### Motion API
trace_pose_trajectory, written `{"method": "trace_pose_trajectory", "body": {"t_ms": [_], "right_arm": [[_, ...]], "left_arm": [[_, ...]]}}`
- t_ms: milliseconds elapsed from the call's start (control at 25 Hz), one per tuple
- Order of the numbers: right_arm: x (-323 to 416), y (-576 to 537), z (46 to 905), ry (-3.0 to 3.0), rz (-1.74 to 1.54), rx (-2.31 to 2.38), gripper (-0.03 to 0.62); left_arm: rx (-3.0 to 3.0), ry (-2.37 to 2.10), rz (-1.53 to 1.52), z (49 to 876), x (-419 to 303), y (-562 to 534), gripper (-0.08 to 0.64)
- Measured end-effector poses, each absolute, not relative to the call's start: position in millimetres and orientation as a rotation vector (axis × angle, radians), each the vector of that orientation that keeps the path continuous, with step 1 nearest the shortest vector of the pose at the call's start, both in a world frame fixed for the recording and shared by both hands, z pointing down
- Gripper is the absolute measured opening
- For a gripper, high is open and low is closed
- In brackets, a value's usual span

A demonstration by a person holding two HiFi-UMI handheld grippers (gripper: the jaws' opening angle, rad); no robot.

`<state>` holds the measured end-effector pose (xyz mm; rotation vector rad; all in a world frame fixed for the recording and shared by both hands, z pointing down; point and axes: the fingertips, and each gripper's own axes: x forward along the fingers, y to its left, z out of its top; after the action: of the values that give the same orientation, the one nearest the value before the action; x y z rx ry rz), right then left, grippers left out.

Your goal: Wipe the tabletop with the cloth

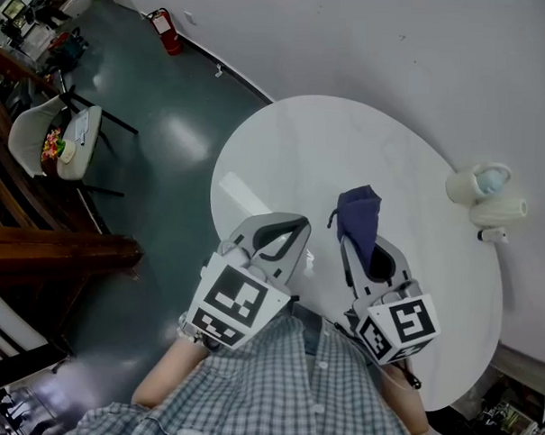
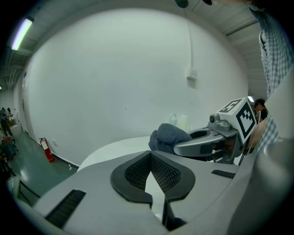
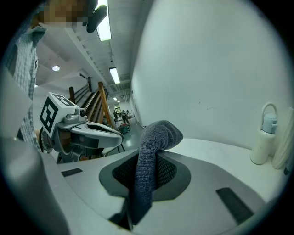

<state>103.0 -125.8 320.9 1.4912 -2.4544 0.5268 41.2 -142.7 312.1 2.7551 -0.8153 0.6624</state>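
A round white table (image 1: pixel 348 143) stands in front of me against a pale wall. My right gripper (image 1: pixel 362 241) is shut on a dark blue cloth (image 1: pixel 358 216), held above the table's near half. The cloth bulges out past the fingertips. In the right gripper view the cloth (image 3: pixel 154 137) runs up between the jaws of the right gripper (image 3: pixel 154 158) and folds over at the top. My left gripper (image 1: pixel 299 226) hovers to its left over the table's near-left edge, jaws shut with nothing between them. The left gripper view shows the left gripper (image 2: pixel 150 157), the cloth (image 2: pixel 167 137) and the tabletop (image 2: pixel 115 149).
White bottles (image 1: pixel 485 194) stand at the table's right edge by the wall, and the bottles (image 3: pixel 264 137) show in the right gripper view too. On the dark green floor to the left are a chair (image 1: pixel 55 139), a fire extinguisher (image 1: pixel 168 32) and a wooden rail (image 1: pixel 55 248).
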Motion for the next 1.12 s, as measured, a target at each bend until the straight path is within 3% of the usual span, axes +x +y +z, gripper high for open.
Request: {"method": "trace_pose_trajectory", "body": {"t_ms": [1120], "right_arm": [[102.1, -122.8, 320.0, -2.45, 0.52, 1.475, 0.052]], "left_arm": [[2.758, -0.807, 0.669, 310.8, 44.1, -138.3, 0.005]]}}
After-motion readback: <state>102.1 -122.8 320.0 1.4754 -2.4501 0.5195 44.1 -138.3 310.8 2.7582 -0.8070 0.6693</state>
